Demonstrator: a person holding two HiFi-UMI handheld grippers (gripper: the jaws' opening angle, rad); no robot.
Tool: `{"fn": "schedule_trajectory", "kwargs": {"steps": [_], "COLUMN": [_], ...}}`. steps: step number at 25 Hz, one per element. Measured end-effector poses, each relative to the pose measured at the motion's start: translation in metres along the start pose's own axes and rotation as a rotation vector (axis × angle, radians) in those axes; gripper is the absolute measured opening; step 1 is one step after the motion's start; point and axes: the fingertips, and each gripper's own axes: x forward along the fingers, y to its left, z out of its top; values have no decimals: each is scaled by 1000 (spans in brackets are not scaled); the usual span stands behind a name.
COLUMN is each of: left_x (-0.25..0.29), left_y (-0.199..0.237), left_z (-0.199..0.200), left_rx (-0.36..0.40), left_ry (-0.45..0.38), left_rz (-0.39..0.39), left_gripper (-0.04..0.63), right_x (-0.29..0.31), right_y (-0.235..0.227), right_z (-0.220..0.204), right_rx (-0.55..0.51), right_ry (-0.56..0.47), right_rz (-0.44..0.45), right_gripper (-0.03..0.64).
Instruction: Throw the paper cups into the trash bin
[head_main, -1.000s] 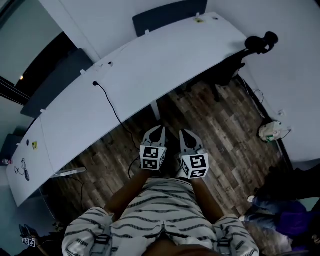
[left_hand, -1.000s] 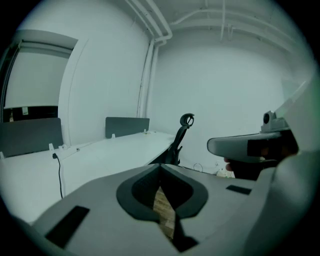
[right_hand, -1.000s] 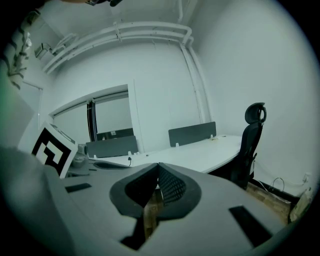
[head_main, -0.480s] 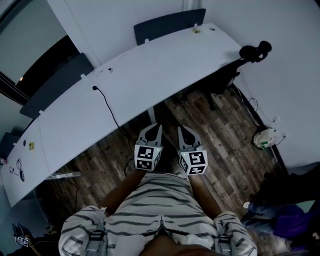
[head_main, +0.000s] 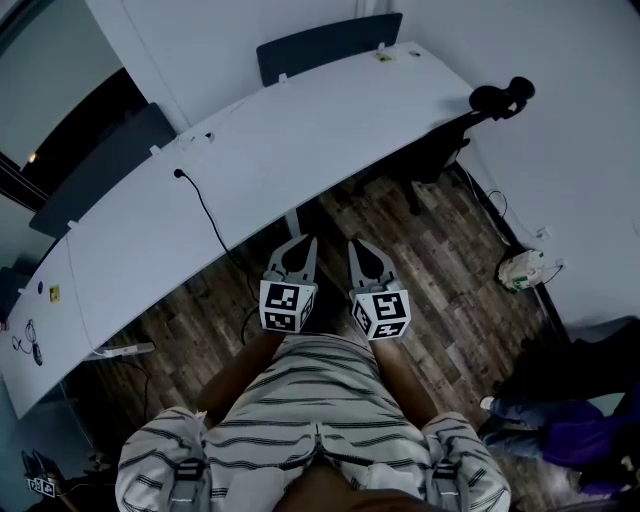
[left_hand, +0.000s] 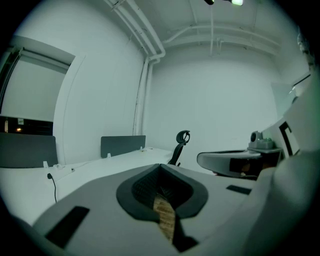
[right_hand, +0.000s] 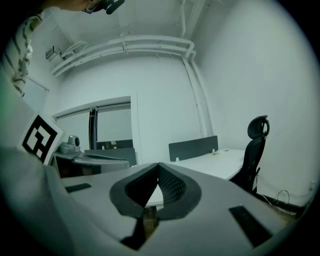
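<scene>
No paper cup shows in any view. In the head view my left gripper (head_main: 300, 247) and right gripper (head_main: 360, 250) are held side by side close in front of a person's striped shirt, above the wood floor, pointing toward the long white desk (head_main: 250, 170). Both are shut with nothing between the jaws. In the left gripper view the left gripper (left_hand: 160, 166) has its tips closed together, and the right gripper (right_hand: 159, 165) looks the same in its own view. A white bag-lined container (head_main: 520, 268) stands by the right wall.
A black office chair (head_main: 495, 100) stands at the desk's right end, also seen as the chair (right_hand: 253, 150). A black cable (head_main: 210, 215) runs across the desk. Grey divider panels (head_main: 325, 45) line its far edge. A power strip (head_main: 125, 349) lies on the floor at left.
Both grippers stay shut and side by side. They have drifted slightly up and to the left in the head view, and the desk and chair have shifted with the moving camera.
</scene>
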Motion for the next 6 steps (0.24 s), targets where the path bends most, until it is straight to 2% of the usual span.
{"fn": "schedule_trajectory", "kwargs": {"steps": [6], "left_x": [3], "left_y": [4], "left_z": [9], "left_rx": [9], "left_ry": [-34], "left_rz": [-5], "left_gripper": [23], "right_x": [6], "right_y": [-3], "right_z": [7], "right_rx": [-15], "right_ry": [-23], "right_rz": [4], "right_gripper": [9]}}
